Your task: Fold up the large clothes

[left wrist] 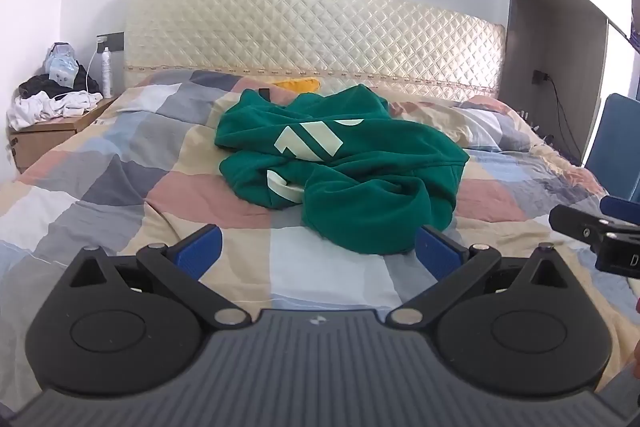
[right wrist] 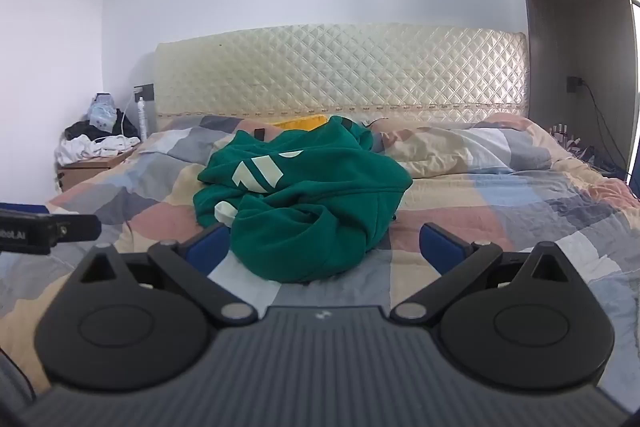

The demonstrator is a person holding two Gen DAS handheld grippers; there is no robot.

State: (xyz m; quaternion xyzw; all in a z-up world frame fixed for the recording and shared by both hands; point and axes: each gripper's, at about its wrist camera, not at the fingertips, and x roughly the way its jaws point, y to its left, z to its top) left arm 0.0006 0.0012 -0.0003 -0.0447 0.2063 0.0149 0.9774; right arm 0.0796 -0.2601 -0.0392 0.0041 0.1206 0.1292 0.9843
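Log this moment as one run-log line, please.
stage: approach | crumpled green sweatshirt: unfolded on patchwork quilt | left gripper: open, empty | right gripper: open, empty

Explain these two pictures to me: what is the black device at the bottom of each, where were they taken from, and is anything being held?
No robot here: a person holds a two-finger gripper in each hand, each with a camera looking forward along its fingers. One picture comes from the left gripper, the other from the right gripper. Both stand with jaws wide open and hold nothing. Ahead, a crumpled green sweatshirt with pale lettering lies unfolded on a bed with a checked quilt. A padded headboard stands behind, and a nightstand piled with clothes at the left. Each gripper shows at the edge of the other's picture.
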